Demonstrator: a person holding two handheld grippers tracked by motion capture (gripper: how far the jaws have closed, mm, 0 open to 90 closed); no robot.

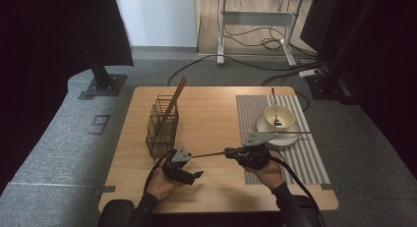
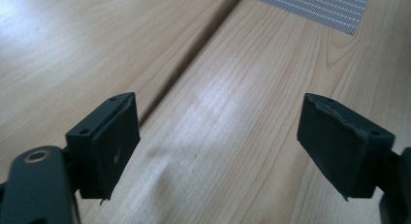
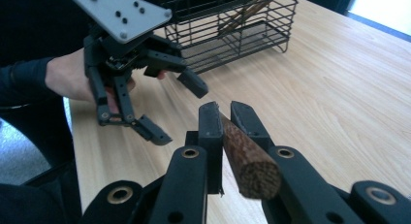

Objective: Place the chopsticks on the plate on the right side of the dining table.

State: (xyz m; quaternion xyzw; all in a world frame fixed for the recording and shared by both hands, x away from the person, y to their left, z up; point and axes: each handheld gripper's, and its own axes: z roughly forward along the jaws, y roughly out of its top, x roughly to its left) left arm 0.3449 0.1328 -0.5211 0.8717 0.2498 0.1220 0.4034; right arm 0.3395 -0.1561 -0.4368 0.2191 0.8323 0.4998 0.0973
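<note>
A slender dark-brown wooden chopstick (image 1: 209, 154) is held by the right gripper (image 1: 231, 152), whose fingers (image 3: 211, 122) are pressed against its thick end; in the right gripper view the round, grainy butt (image 3: 252, 169) of the stick is seen clamped between the two black pads and facing back towards the camera. In the high view the chopstick is carried just above the light wooden bench (image 1: 211, 109), near its front edge, with its long axis roughly level and running across the bench; the free tip is directed towards the person's left, ending close to the left gripper (image 1: 195, 175). The left gripper is held in the person's left hand (image 1: 160, 184) with its fingers (image 2: 104, 146) spread wide apart and nothing between them, bare bench being seen in the gap. A black wire cutlery basket (image 1: 162, 126) is stood behind the left gripper, with another brown chopstick (image 1: 174, 100) leaned in it, tilted up and to the right. On the grey striped placemat (image 1: 310, 158) at the right, a cream bowl (image 1: 280, 116) is set on a white plate (image 1: 290, 138).
</note>
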